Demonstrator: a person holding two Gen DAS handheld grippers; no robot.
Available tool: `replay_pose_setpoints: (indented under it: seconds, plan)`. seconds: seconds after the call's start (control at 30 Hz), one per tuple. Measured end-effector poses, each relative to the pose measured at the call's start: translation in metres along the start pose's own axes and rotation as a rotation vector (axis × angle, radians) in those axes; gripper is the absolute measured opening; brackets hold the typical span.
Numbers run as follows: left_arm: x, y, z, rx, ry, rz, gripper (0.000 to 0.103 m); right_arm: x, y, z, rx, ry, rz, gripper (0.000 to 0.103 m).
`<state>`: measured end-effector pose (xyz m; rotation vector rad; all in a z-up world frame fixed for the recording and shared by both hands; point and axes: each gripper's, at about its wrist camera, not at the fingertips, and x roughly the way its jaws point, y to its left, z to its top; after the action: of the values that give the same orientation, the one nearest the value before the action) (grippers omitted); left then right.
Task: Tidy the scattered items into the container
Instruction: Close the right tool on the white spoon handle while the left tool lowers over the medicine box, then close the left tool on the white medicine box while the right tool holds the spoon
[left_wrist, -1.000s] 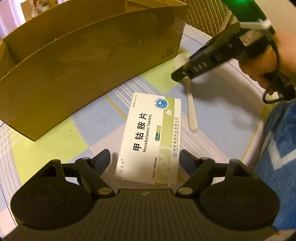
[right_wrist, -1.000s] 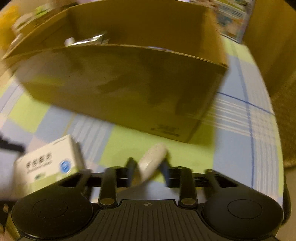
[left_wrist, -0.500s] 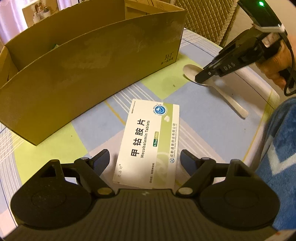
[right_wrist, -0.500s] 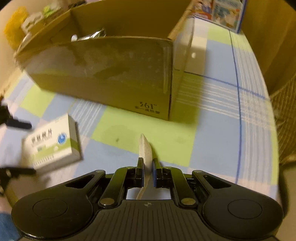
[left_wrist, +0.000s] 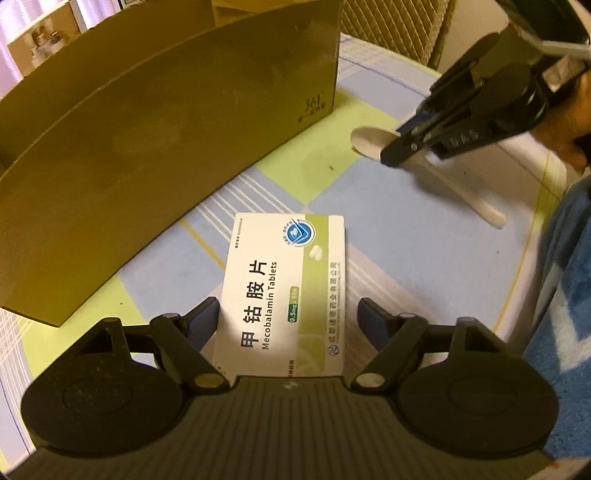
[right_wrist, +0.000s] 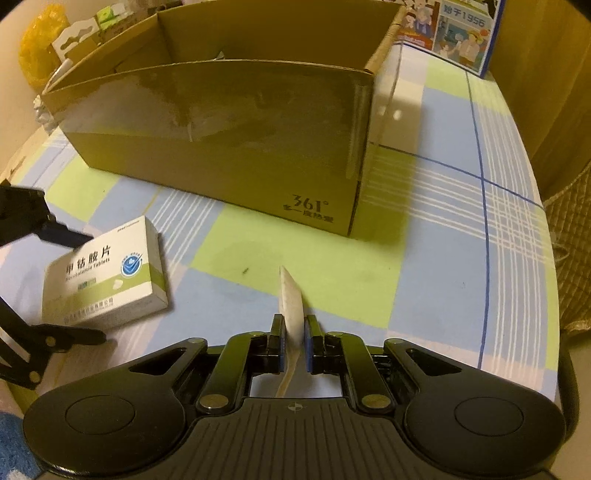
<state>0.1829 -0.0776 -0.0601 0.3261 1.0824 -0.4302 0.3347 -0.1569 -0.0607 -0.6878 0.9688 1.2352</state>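
here, spoon (right_wrist: 290, 310) pinched in right gripper (right_wrist: 294, 345), medicine box (left_wrist: 286, 291) between left gripper (left_wrist: 288, 321) fingers

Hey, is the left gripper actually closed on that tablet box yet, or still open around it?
Open. The left gripper straddles the tablet box, with a gap visible beside one finger.

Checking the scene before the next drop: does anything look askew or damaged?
Nothing damaged or spilled. The tablet box lies flat but skewed to the cardboard box, between the open left tool. The right tool pinches the white spoon turned on its edge.
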Motion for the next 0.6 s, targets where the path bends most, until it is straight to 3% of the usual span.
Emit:
replay_pose_setpoints:
  seconds: [0.3, 0.6]
  plan:
    - [0.007, 0.001, -0.003, -0.010, 0.005, -0.016, 0.067, 0.005, 0.016, 0.000, -0.082, 0.004, -0.044, 0.013]
    - [0.006, 0.005, -0.002, -0.031, 0.003, -0.024, 0.068, 0.008, 0.017, -0.001, -0.076, 0.001, -0.045, 0.013]
